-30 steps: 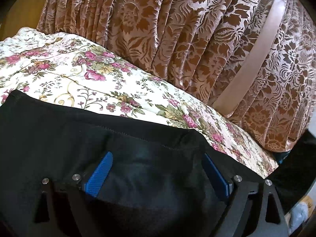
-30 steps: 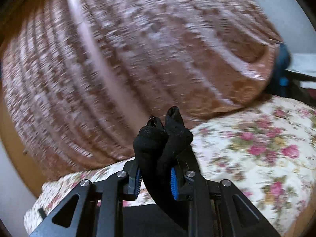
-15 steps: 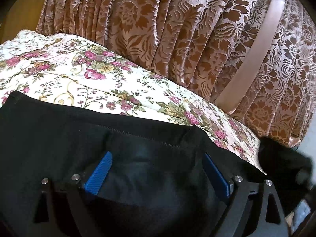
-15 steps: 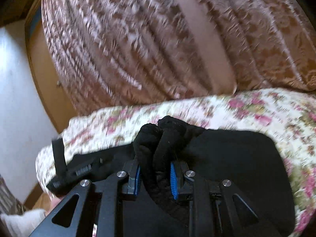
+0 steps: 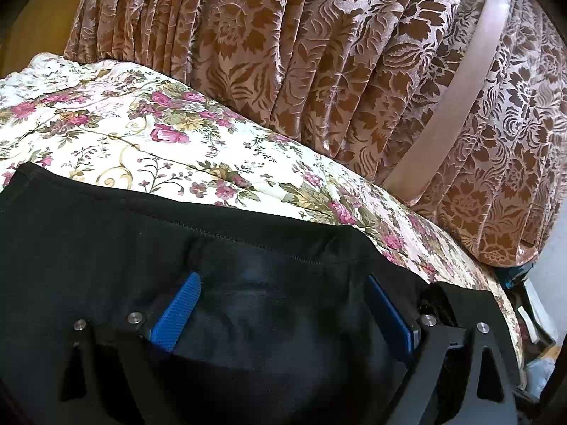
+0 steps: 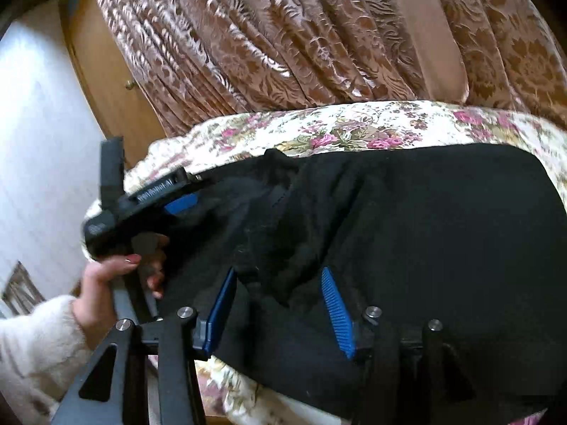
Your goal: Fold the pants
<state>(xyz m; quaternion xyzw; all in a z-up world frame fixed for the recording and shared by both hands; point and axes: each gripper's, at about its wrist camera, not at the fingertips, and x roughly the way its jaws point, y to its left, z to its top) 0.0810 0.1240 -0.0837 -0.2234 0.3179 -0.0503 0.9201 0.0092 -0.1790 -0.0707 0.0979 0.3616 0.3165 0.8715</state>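
Note:
Black pants (image 6: pixel 425 219) lie folded over on the floral bedspread (image 6: pixel 354 131). My right gripper (image 6: pixel 280 283) is open, its blue pads apart over the folded black cloth, holding nothing. My left gripper (image 5: pixel 280 290) is open with wide blue pads resting on the pants (image 5: pixel 106 233) near a stitched hem. In the right wrist view the left gripper (image 6: pixel 226 198) lies at the pants' left end, held by a hand (image 6: pixel 117 276).
Brown patterned curtains (image 5: pixel 319 71) hang behind the bed. A wooden door (image 6: pixel 106 81) and white wall (image 6: pixel 35 141) stand at the left. Clutter sits past the bed's right end (image 5: pixel 531 304). The bedspread (image 5: pixel 141 134) shows beyond the pants.
My right gripper carried a bunched end of the pants over onto the rest, then opened and let it go. My left gripper stayed put and open.

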